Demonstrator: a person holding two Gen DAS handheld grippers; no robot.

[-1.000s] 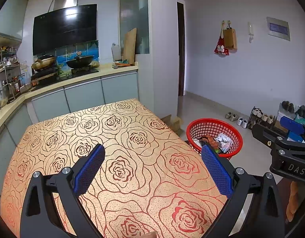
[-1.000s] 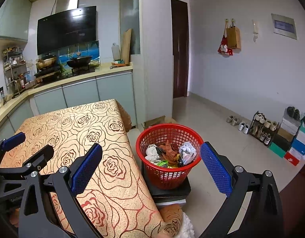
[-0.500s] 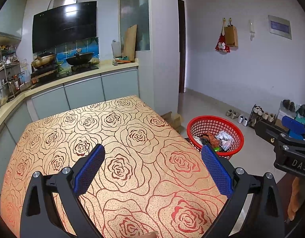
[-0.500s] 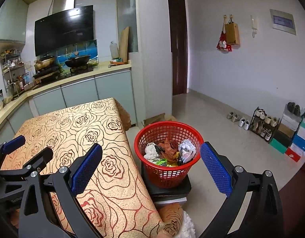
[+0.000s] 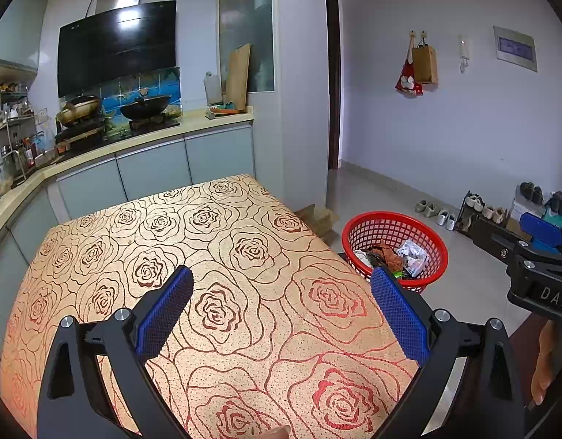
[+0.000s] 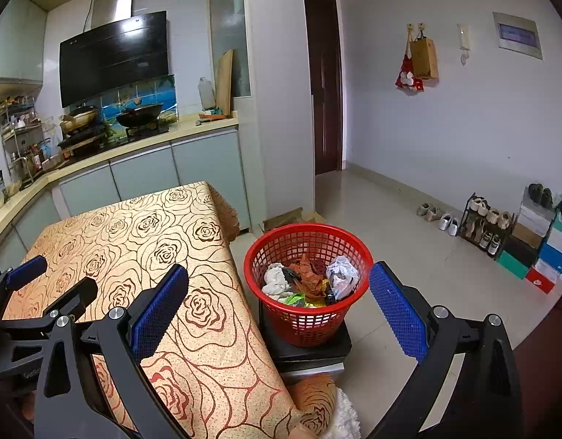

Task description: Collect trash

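A red mesh basket (image 6: 308, 285) holds crumpled trash (image 6: 310, 280): white paper, brown, green and black scraps. It stands on a dark stool beside the table's right edge and also shows in the left wrist view (image 5: 394, 250). My left gripper (image 5: 281, 311) is open and empty over the rose-patterned tablecloth (image 5: 207, 274). My right gripper (image 6: 279, 309) is open and empty, above and in front of the basket. No trash shows on the tablecloth.
The table (image 6: 134, 241) fills the left. A kitchen counter (image 5: 134, 142) with stove and pans runs behind it. A shoe rack and boxes (image 6: 518, 234) line the right wall. A cardboard piece (image 6: 291, 216) lies on the floor behind the basket.
Both views have drifted slightly; the basket sits a little lower and nearer in the right wrist view. Both grippers stay open and empty.
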